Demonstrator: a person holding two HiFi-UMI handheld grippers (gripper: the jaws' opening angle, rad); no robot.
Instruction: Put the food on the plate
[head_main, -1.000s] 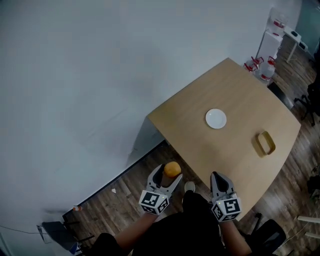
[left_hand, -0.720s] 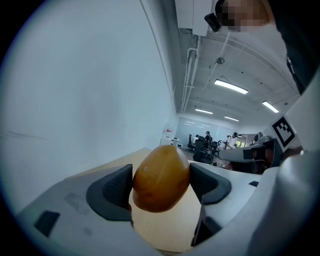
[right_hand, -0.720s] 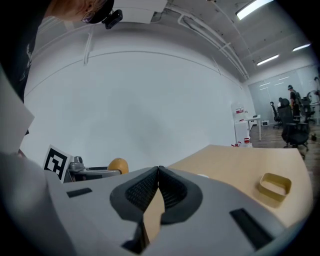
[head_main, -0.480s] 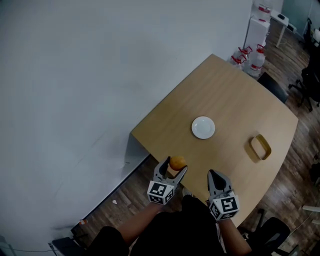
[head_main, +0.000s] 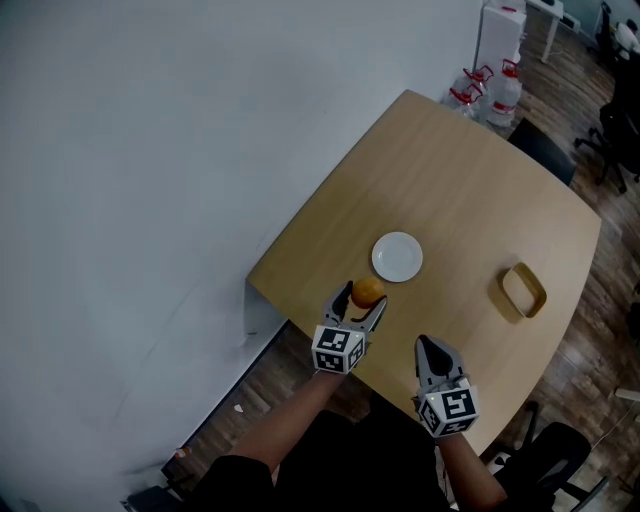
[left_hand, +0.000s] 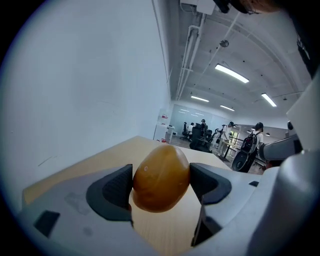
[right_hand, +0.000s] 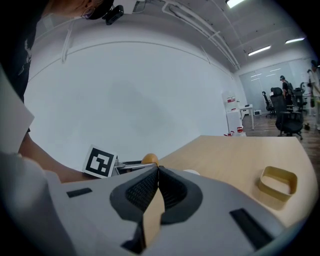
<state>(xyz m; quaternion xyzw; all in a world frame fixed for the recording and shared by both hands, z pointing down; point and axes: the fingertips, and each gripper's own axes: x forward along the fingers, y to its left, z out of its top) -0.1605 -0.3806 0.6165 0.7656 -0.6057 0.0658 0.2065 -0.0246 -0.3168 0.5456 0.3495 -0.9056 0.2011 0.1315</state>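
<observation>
Noting largest first: a pale wooden surface (head_main: 470, 200) with rounded corners, set against a white wall, its near edge below both arms. Left hand-held gripper (head_main: 362, 297) is out over the near part of the surface; right hand-held gripper (head_main: 430, 348) hangs back at the near edge, further from the plate. Right one is clenched on nothing, its pads meeting with only the surface seen past them in the right gripper view. White round plate (head_main: 397, 257) sits bare near the middle of the surface. A tan rimmed dish (head_main: 524, 290) lies well apart to the right, not part of this step. Smallest item: the food (head_main: 367, 291), an orange-brown, egg-shaped piece, gripped between the left jaws. In the left gripper view the pads press its two flanks, so its long axis runs across the closing line, narrower end pointing up, and part of it hangs below the pads. Key relation: the plate lies just ahead of the left fingertips and a little to the right, its near rim just beside the food in the head view. How high the food rides above the surface cannot be read. Judgement: left arm is the nearer one and already loaded; a short carry forward and rightward should centre the food over the plate before lowering.
</observation>
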